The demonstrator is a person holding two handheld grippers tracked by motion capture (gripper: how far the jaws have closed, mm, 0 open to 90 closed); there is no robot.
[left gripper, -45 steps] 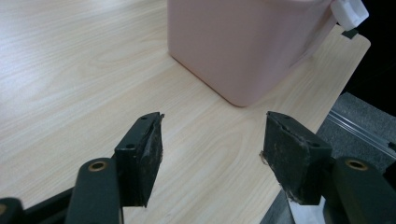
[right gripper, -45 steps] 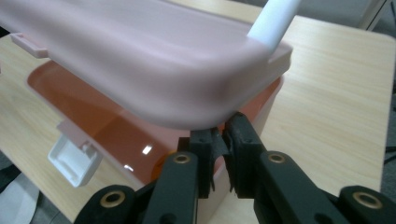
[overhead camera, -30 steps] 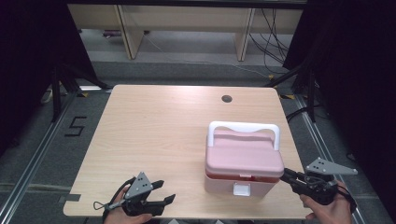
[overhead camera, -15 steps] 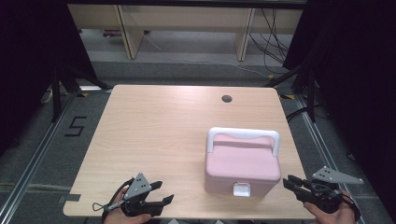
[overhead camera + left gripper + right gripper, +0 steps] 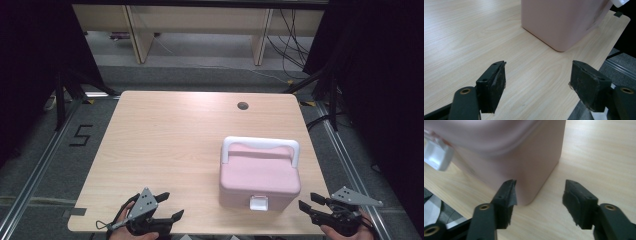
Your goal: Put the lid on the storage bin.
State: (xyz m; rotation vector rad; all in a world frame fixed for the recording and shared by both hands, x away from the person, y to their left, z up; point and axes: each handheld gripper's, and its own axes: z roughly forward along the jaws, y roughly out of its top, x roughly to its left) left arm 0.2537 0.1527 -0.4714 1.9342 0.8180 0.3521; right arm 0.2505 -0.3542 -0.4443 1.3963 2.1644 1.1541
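Pink plastic lunch-box-style case (image 5: 259, 177) with white carry handle (image 5: 261, 145) and white front latch (image 5: 258, 202), standing lid-down-shut on the light wooden table (image 5: 165, 140), toward the near right part of it. Handle folded up across the rear of the lid; latch facing the near table edge.

Left claw (image 5: 169, 206) low at the near edge, well to the left of the case, spread wide and holding nothing; in the left gripper view (image 5: 537, 75) only bare wood between the jaws, the case corner (image 5: 564, 22) ahead and apart. Right claw (image 5: 306, 199) just beside the case's near right corner, also spread and empty; in the right gripper view (image 5: 539, 192) that rounded corner (image 5: 531, 170) right ahead of the jaws, the blurred latch (image 5: 436, 155) off to one side.

Judged: approach stage, nothing gripped yet, case closed. Next move likely the latch or handle; calls for swinging the right claw around from the corner to the front face, squaring the jaws on the small white tab, with the left claw brought in to steady the case against sliding.
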